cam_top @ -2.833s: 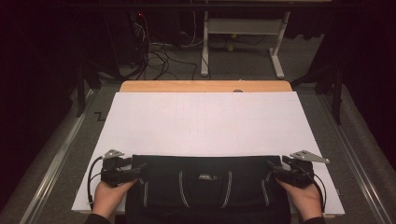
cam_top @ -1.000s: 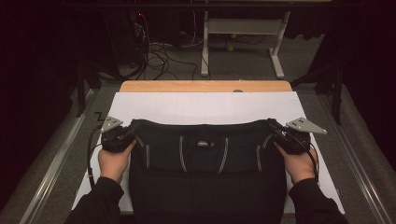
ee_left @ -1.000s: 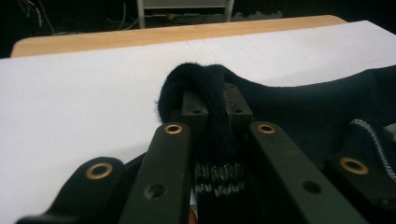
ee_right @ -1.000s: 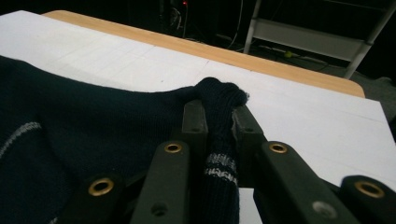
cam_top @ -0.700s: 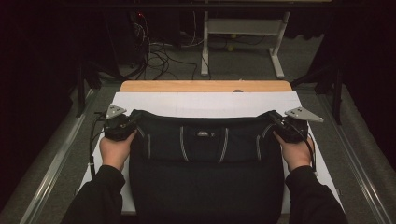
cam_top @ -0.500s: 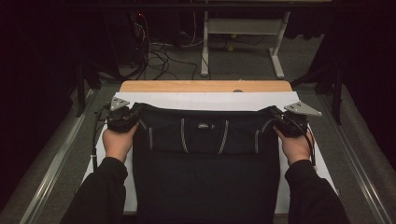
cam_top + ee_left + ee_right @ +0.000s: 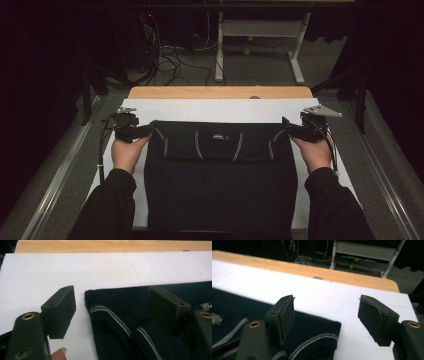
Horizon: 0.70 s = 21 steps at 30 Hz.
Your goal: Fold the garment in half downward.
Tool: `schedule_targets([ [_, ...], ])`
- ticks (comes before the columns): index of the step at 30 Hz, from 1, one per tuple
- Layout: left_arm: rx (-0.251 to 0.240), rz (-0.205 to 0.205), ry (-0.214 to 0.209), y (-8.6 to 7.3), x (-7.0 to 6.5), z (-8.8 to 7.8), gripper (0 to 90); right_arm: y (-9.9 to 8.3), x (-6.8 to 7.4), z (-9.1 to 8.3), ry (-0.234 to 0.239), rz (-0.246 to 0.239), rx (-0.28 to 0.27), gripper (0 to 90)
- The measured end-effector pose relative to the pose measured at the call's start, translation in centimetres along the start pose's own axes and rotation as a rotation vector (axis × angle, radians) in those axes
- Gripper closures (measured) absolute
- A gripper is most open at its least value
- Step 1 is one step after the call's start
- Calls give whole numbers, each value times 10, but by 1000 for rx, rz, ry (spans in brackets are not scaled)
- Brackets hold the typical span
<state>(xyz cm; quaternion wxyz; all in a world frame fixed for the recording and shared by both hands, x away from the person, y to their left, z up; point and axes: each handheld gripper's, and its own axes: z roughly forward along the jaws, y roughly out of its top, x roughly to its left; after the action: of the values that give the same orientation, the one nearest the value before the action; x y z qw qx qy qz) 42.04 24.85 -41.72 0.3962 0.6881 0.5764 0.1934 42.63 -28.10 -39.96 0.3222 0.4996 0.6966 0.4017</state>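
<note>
The dark knitted garment (image 7: 220, 170) lay flat on the white sheet (image 7: 220, 110), its far corners already released, since the left gripper (image 7: 145, 129) and right gripper (image 7: 290, 131) had just been opening and stood apart around them; only withdrawing seemed left.

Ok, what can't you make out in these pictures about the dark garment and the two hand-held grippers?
- Dark navy knitted garment with pale stripes: its near hem is cut off by the bottom edge of the high view.
- Small label at its neckline: too small to read in the high view.
- Left hand-held gripper, jaws just opened: its body is cut off by the left gripper view's bottom edge.
- Right hand-held gripper, also just opened: likewise cut off.
</note>
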Motion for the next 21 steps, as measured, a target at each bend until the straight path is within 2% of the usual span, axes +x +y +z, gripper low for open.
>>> schedule_targets([
  [4,0,23,-47,-8,-6,0,212,-9,2,-2,29,15,6,284],
  [8,12,71,-88,-16,-14,1,211,-18,6,-2,62,31,10,284],
  [13,19,86,-151,-29,-20,0,211,-32,13,-6,110,44,7,282],
  [15,28,111,-155,-36,-24,0,211,-38,16,-7,134,44,13,272],
  [21,16,150,-185,-55,-30,-1,209,-54,27,-13,197,55,16,266],
])
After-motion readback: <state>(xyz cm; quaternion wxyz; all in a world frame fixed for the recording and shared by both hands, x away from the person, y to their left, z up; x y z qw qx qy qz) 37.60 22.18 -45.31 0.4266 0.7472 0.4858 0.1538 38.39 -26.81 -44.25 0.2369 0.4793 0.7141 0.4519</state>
